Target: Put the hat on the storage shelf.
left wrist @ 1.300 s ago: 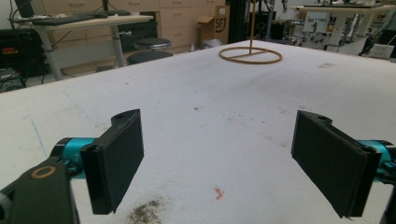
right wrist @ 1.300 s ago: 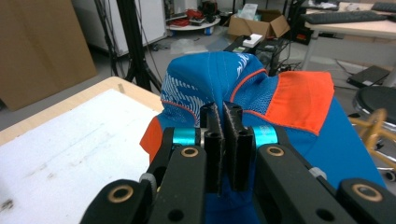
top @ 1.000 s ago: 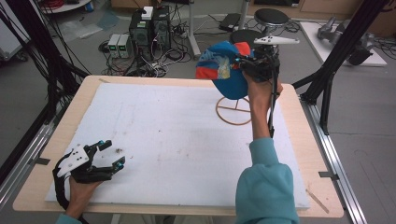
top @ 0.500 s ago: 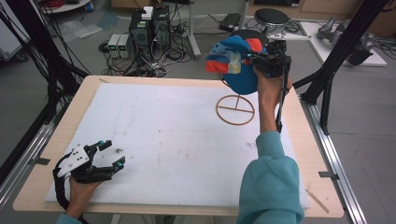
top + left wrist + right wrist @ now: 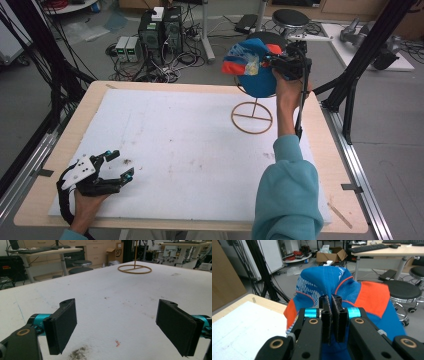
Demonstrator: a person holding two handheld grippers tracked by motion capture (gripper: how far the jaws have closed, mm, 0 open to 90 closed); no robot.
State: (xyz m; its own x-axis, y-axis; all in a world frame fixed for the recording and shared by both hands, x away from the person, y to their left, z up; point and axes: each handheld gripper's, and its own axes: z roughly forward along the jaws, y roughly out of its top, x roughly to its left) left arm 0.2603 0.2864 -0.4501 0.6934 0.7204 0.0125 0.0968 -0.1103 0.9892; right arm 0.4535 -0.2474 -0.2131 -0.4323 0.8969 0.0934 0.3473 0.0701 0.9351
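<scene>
While a white sheet [image 5: 165,150] covers most of the wooden table [image 5: 320,150], the task's thing hangs in the air at the far right: a blue and orange cap [image 5: 252,67], held above the far edge of the table. It hangs over and slightly behind a wooden stand [image 5: 252,117], whose ring base lies on the sheet with a thin post rising from its middle; whether the cap touches the post I cannot tell. Its fabric is pinched by the right gripper [image 5: 275,62], jaws clenched tight on a fold of the cloth, which the right gripper view shows bunched just past the pads. At the near left corner the left gripper [image 5: 117,165] rests low over the sheet, jaws spread wide with nothing between them.
</scene>
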